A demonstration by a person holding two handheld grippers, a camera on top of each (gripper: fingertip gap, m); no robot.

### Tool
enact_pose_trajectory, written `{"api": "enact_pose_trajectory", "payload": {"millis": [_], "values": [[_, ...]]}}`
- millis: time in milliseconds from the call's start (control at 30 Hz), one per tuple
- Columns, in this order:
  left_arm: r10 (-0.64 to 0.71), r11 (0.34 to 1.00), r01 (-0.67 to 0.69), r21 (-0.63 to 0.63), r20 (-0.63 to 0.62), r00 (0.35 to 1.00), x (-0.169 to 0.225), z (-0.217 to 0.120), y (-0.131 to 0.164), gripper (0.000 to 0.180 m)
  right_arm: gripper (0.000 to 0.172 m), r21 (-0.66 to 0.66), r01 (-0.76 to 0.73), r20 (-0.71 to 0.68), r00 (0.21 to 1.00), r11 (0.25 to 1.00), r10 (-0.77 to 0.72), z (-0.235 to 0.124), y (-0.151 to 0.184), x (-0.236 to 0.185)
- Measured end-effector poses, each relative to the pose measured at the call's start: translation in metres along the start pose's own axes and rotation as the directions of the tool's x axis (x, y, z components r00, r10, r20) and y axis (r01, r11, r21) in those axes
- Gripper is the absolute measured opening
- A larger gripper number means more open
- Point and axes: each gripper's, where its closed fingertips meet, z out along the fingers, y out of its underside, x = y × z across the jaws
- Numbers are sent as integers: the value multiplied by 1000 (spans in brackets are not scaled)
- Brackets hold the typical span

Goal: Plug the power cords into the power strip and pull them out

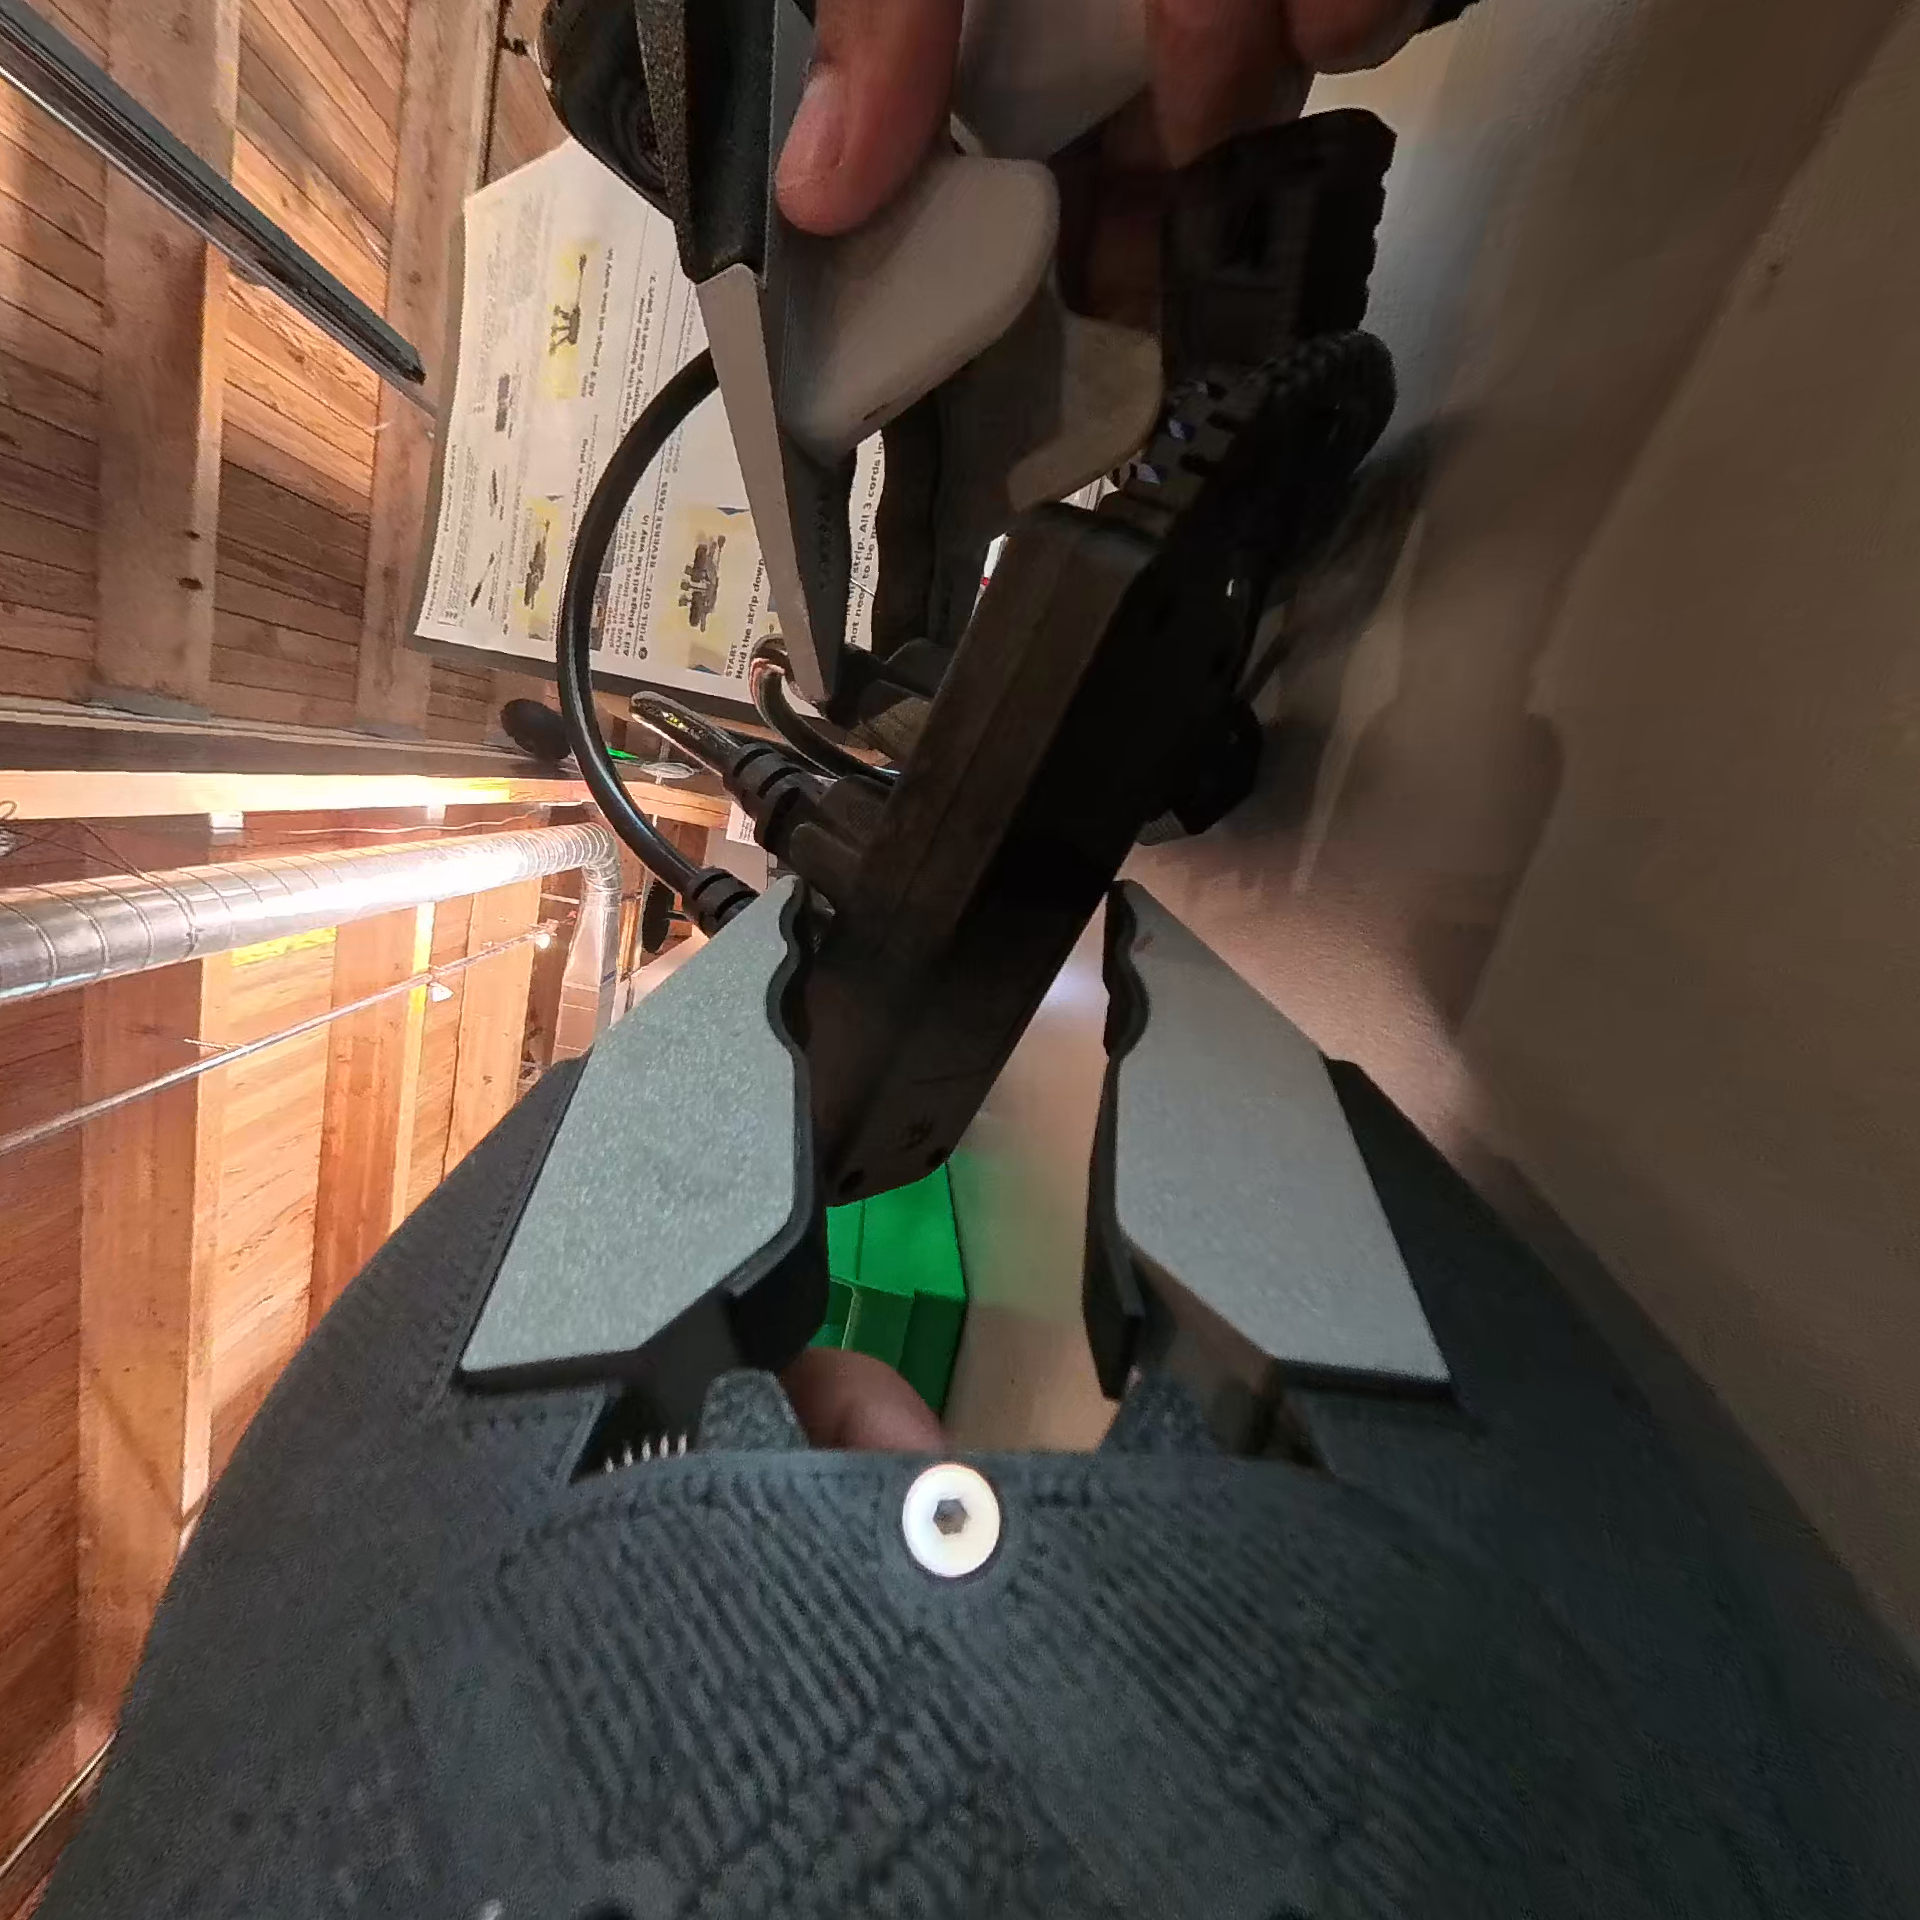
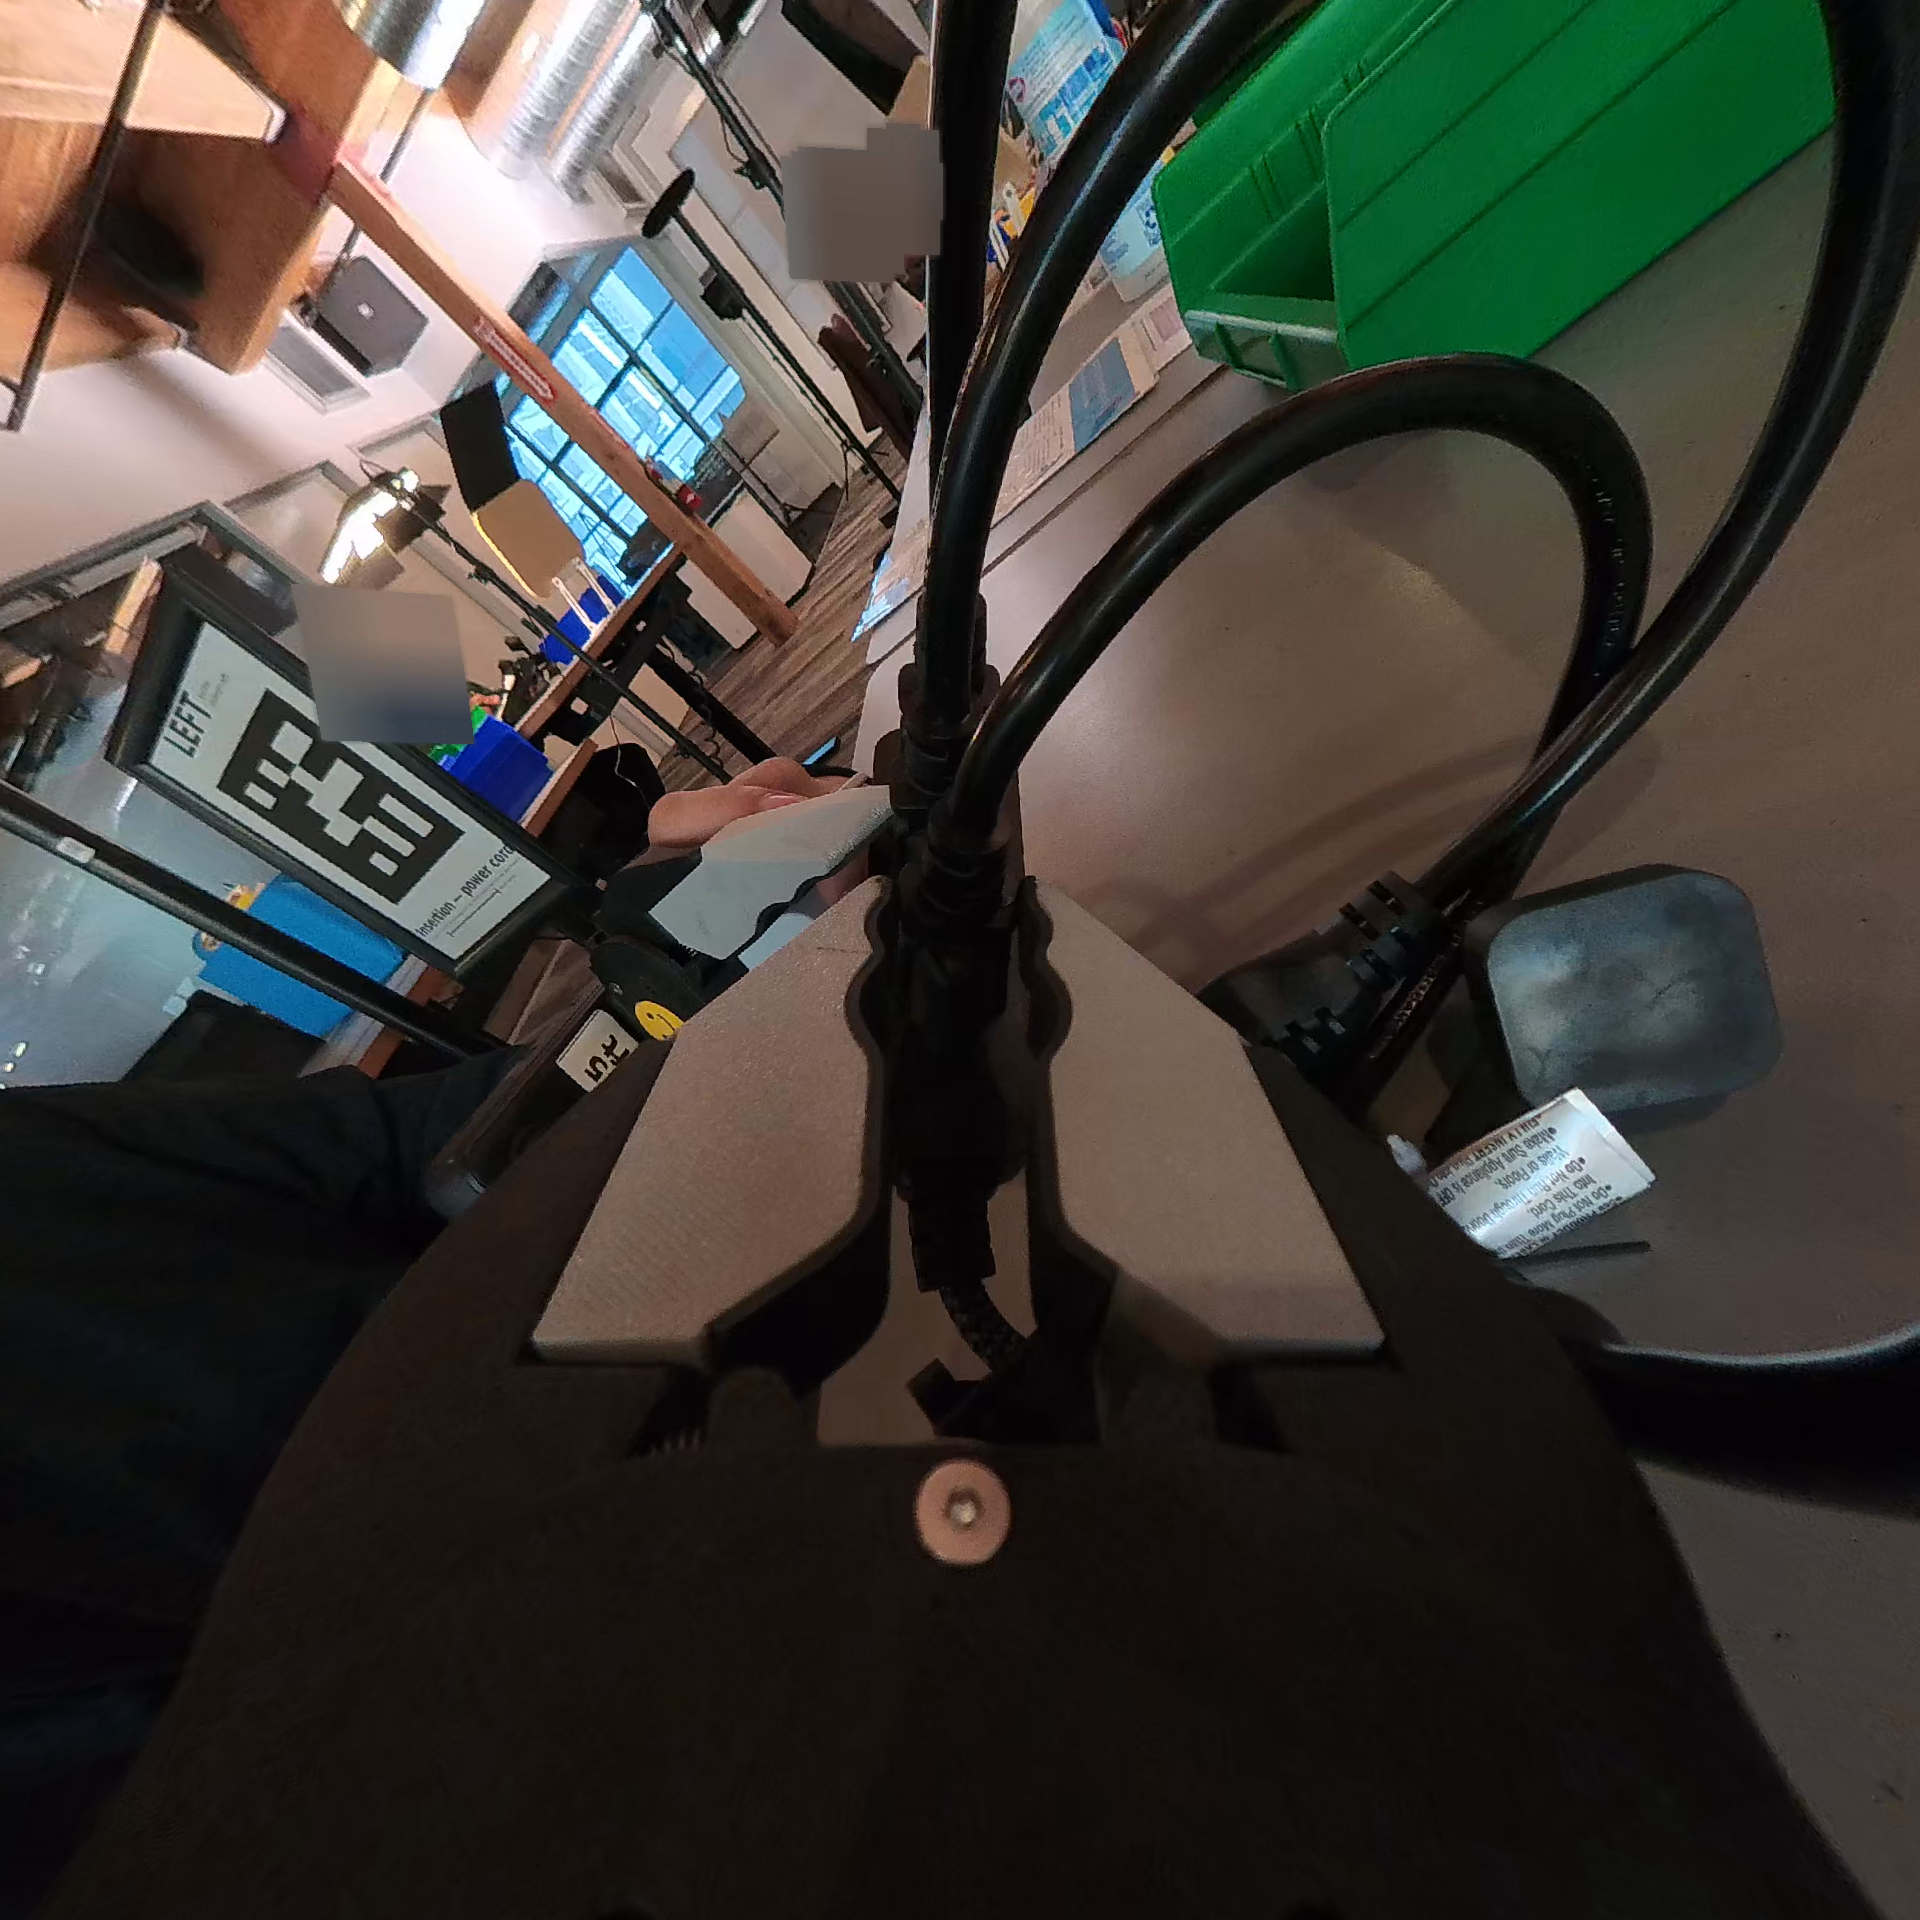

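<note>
While tilted, left tongs gape astride power strip, one pad touching | right tongs clench plug

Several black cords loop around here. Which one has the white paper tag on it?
The cord lying on the table at the far right, by the big black plug. Its white tag sits beside that plug; the other cords carry none.

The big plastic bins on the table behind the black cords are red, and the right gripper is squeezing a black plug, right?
Not quite: the big plastic bins are green, not red, as the right wrist view shows. The rest holds: they stand on the table behind the black cords, and the right gripper squeezes a black plug.
</note>
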Motion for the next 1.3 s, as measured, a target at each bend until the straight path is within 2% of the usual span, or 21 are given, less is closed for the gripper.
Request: {"api": "enact_pose_trajectory", "payload": {"millis": [433, 733, 933, 1067, 1300], "values": [[13, 1000, -13, 4, 7, 1000, 0, -1, -1, 54, 20, 2, -2, 0, 1000, 1000, 2, 0, 0, 0], [162, 987, -161, -12, 87, 983, -4, -1, -4, 54, 19, 32, -97, 49, 994, 995, 95, -3, -3, 0], [147, 989, -148, -1, 140, 979, -14, -4, -7, 53, 19, 66, -212, 162, 966, 975, 199, -8, -8, -4], [165, 986, -166, -6, 153, 974, -16, -6, -8, 57, 20, 62, -214, 166, 965, 975, 202, -8, -7, -4], [121, 993, -122, -1, 139, 983, -16, -5, -6, 60, 20, 63, -186, 146, 974, 981, 175, -7, -7, -3]]}}
